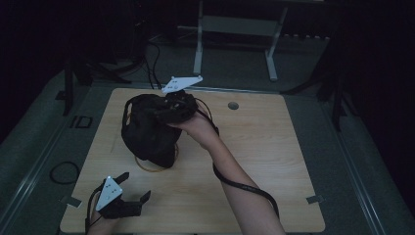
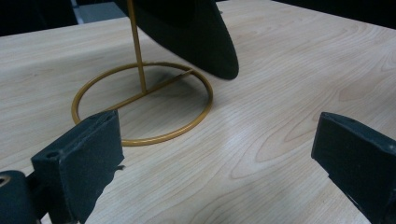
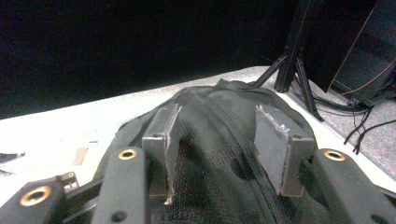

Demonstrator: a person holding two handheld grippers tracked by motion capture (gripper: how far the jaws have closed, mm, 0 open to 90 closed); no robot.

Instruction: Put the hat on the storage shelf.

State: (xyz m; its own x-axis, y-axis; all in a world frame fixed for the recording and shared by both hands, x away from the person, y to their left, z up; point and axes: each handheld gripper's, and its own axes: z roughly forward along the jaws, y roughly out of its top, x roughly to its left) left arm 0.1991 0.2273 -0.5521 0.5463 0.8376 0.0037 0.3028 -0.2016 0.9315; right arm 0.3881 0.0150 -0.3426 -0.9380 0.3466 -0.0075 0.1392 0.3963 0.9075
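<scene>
A black fabric hat (image 1: pixel 144 132) hangs on a gold wire stand (image 1: pixel 155 168) at the left middle of the wooden table (image 1: pixel 264 147). My right gripper (image 1: pixel 164 108) is at the hat's top, held from the right by a hand. In the right gripper view its jaws (image 3: pixel 217 135) stand apart, and the hat's crown (image 3: pixel 215 105) bulges between them without being pinched. My left gripper (image 1: pixel 135 186) rests open near the front left corner. Its jaws (image 2: pixel 215 154) are wide apart and empty, facing the stand's ring base (image 2: pixel 140 100) and the hat's brim (image 2: pixel 201 37).
A round cable hole (image 1: pixel 233 105) sits at the table's back middle. The right gripper's cable (image 1: pixel 244 186) trails along the forearm. A coiled cable (image 1: pixel 63 172) lies on the floor at the left, and a white frame (image 1: pixel 235 29) stands behind the table.
</scene>
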